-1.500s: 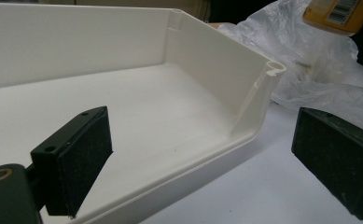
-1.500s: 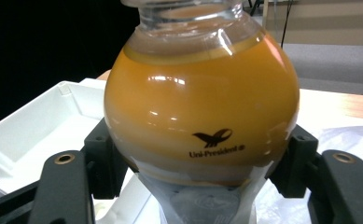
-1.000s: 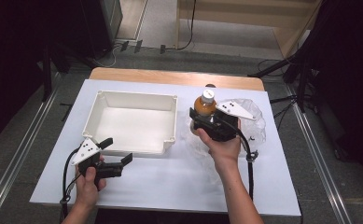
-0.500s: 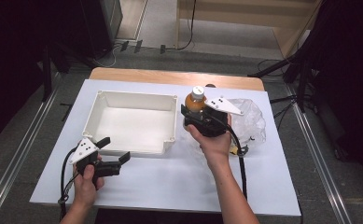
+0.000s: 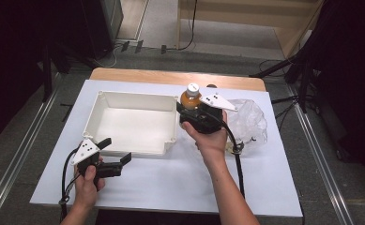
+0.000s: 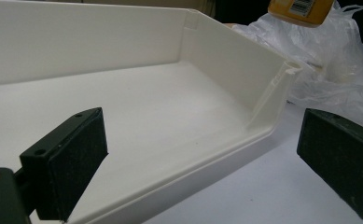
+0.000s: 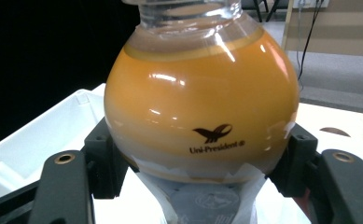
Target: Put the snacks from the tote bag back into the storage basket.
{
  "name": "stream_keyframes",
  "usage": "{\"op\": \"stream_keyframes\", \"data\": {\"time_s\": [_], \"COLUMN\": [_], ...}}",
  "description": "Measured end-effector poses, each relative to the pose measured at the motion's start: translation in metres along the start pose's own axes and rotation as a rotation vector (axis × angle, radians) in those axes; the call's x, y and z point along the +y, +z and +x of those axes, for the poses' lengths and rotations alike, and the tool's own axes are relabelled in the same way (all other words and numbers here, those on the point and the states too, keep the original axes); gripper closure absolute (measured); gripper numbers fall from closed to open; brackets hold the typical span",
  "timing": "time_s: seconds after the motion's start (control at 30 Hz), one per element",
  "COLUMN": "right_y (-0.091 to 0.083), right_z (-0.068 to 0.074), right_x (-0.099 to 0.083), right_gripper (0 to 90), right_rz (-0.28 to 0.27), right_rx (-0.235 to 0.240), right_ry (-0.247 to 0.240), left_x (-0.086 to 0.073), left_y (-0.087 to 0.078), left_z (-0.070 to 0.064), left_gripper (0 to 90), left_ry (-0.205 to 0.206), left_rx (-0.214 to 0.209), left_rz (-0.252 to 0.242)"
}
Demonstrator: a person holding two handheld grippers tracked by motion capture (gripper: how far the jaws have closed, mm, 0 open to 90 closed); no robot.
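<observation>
Looking down from the high view, the right gripper [image 5: 193,108] holds an orange juice bottle [image 5: 190,99] upright at the right rim of the white tray [image 5: 106,102], its white cap on top; a crumpled clear plastic bag [image 5: 248,123] lies just beside on the white table [image 5: 180,183]. The left gripper [image 5: 115,151] rests near the tray's front wall with its jaws spread and nothing between them

From the left gripper view, both black jaws stand wide apart in front of the tray's [image 6: 263,93] near corner, and the base of the bottle [image 6: 300,10] hangs clear above the bag [image 6: 338,51]

In the right gripper view, the jaws are closed on the bottle [image 7: 195,112] where it narrows below its round bulb, pads pressing on both sides. It looks nearly full, so probably fairly heavy for its size; the smooth glossy wall seems slippery, and likely gives a little if it is thin plastic. That waist under the bulb is a sound place to grip, since the swelling above should stop it sliding down
</observation>
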State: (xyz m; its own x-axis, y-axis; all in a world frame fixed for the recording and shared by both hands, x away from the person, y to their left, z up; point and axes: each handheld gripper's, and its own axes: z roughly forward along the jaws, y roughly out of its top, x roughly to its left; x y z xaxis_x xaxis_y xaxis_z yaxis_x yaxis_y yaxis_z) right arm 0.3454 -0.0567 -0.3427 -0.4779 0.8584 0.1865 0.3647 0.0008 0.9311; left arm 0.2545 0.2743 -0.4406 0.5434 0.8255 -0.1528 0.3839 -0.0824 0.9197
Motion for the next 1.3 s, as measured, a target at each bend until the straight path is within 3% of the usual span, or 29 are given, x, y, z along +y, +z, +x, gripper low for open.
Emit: {"op": "stream_keyframes", "data": {"time_s": [0.67,1.3], "right_y": [0.024,0.051], "right_z": [0.018,0.032], "right_x": [0.008,0.0], "right_gripper": [34.2,34.0], "right_rz": [0.01,0.03], "right_rx": [0.046,0.062], "right_ry": [-0.005,0.01], "left_x": [0.0,0.001], "left_y": [-0.001,-0.003], "left_z": [0.001,0.0], "left_gripper": [1.5,1.5], "left_ry": [-0.001,0.016], "left_rx": [-0.001,-0.006], "left_rz": [-0.011,-0.034]}}
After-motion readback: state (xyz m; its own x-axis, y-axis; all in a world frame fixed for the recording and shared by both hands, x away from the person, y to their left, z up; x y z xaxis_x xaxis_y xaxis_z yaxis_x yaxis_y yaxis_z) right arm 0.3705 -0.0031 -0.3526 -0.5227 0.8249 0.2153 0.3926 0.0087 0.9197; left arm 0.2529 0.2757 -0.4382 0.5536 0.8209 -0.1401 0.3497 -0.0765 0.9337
